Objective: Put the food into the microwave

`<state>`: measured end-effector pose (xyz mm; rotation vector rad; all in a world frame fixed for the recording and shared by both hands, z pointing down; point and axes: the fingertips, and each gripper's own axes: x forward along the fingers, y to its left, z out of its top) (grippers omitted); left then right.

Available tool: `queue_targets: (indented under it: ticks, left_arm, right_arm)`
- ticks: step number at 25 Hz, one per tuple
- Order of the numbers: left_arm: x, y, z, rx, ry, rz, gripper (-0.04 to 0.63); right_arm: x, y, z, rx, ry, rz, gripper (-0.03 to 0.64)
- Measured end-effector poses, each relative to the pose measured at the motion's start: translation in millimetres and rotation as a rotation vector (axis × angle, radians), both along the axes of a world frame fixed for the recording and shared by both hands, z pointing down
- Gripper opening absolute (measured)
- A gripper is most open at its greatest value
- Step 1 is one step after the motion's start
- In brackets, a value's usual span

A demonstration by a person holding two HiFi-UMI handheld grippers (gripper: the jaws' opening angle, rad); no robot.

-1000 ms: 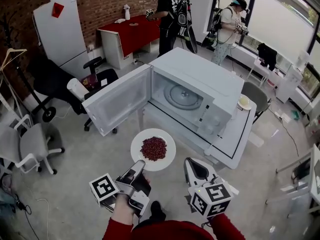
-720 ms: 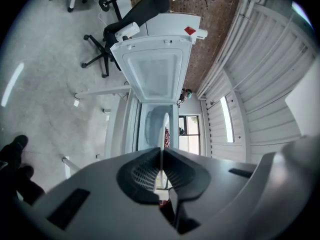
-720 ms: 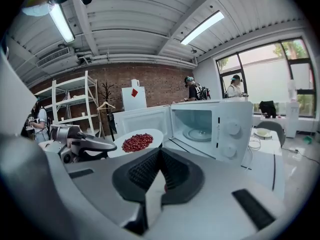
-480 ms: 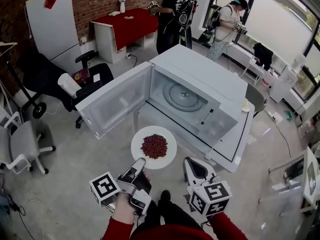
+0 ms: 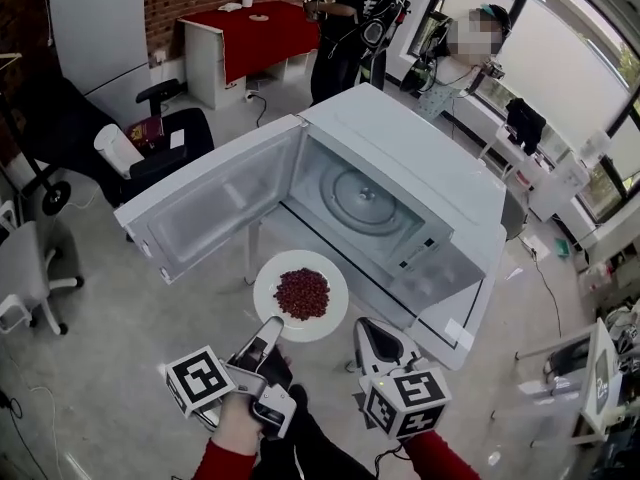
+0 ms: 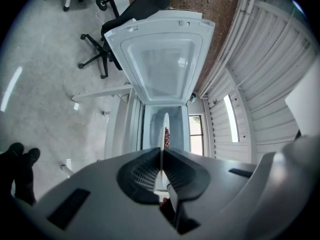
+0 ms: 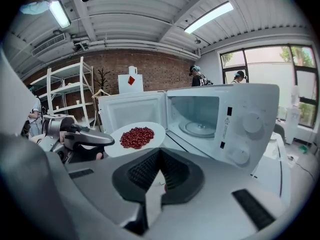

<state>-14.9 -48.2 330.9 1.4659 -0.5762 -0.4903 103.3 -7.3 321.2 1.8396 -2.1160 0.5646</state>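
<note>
Red food (image 5: 301, 293) heaped in the middle of a white plate (image 5: 272, 280), held level in the air just in front of the open microwave (image 5: 430, 158), not yet inside. Pinched at the near rim by the left gripper (image 5: 272, 324), pads pressed tight on the thin edge. Showed edge-on in the left gripper view, as a pale sliver running from the jaws straight toward the cavity. Looked well lined up. Just to the right of the plate and apart from it, the right gripper (image 5: 366, 330), jaws pressed together on nothing. Door (image 5: 215, 213) thrown wide open to the left, so already dealt with; glass turntable (image 5: 360, 196) bare inside, waiting. Left to do, by the look of it: carrying the plate forward over the sill, setting it down on the turntable, letting go of the rim, pulling back, probably shutting the door. Roughly halfway through, then. Called for care, too: only a one-sided hold on the rim, loose food free to slide at any tilt. Well behind the microwave, a person in dark clothes (image 5: 357, 23) and a second person (image 5: 455, 68) by the windows, clear of it all.
</note>
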Motion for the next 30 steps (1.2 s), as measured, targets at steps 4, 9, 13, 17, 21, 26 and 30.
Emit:
queue_targets:
  ticks: [4, 9, 13, 17, 21, 26, 30]
  left_arm:
    - [20, -12, 7, 0.007, 0.028, 0.018, 0.021]
    - [40, -33, 19, 0.007, 0.068, 0.034, 0.021]
    - [54, -36, 24, -0.011, 0.080, 0.035, 0.020]
    - [57, -56, 32, -0.020, 0.073, 0.040, 0.021]
    - [66, -77, 39, -0.016, 0.069, 0.050, 0.021]
    - [76, -112, 51, 0.005, 0.044, 0.083, 0.021]
    - [96, -140, 57, 0.031, 0.004, 0.116, 0.021]
  right_arm:
    - [11, -12, 12, -0.008, 0.020, 0.010, 0.014]
    - [28, -28, 33, -0.028, 0.053, 0.047, 0.014]
    - [43, -29, 40, -0.020, 0.071, 0.055, 0.014]
    - [45, -42, 44, -0.017, 0.070, 0.075, 0.012]
    - [47, -61, 47, -0.010, 0.090, 0.077, 0.014]
    - [41, -90, 52, -0.018, 0.091, 0.089, 0.012]
    - [46, -111, 51, -0.023, 0.099, 0.097, 0.012]
